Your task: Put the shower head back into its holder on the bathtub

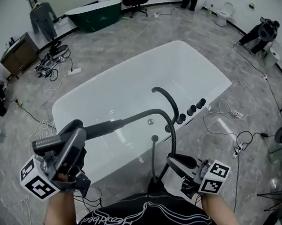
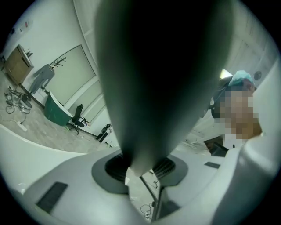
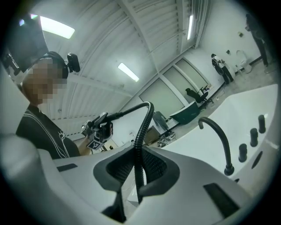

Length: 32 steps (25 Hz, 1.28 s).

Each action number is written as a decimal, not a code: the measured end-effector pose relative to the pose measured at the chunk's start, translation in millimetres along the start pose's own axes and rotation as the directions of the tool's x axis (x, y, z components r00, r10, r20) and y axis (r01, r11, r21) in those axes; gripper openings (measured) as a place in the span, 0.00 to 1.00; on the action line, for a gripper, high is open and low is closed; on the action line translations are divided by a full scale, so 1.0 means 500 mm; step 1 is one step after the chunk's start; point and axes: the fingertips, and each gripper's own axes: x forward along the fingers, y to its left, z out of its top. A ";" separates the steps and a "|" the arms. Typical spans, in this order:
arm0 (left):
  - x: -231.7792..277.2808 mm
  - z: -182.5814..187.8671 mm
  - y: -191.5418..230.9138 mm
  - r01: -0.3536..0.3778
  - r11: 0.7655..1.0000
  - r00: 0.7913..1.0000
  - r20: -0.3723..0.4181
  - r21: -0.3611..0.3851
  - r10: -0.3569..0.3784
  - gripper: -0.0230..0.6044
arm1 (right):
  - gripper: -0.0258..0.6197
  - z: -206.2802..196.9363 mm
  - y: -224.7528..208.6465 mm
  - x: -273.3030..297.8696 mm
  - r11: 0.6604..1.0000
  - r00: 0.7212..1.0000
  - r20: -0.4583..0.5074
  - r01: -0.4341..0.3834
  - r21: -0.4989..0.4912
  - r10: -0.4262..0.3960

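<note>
Left fingers (image 2: 61, 189) clamp shower head (image 2: 162, 66); right fingers (image 3: 197, 176) pinch hose (image 3: 141, 132) (right gripper view shows)

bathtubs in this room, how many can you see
2: the white bathtub right below the person, and a dark green bathtub far off at the head view's upper left. More could stand outside the frames.

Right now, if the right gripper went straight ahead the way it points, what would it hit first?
The black hose, already gripped between its fingers. Past that, probably the left gripper, though depth is unclear.
</note>
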 end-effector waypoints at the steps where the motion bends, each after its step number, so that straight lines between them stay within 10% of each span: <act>1: -0.005 0.015 0.004 -0.012 1.000 1.000 0.015 -0.002 0.012 0.24 | 0.13 0.026 0.002 0.008 1.000 1.000 0.011 -0.010 -0.007 0.010; 20: -0.065 0.170 0.027 -0.123 0.987 0.975 0.199 0.107 0.100 0.24 | 0.12 0.329 -0.046 0.181 0.973 0.967 0.165 -0.169 -0.158 0.194; 32: -0.042 0.193 -0.002 -0.103 0.981 0.972 0.224 0.165 0.065 0.24 | 0.12 0.429 -0.121 0.242 0.949 0.970 0.212 -0.048 -0.313 0.118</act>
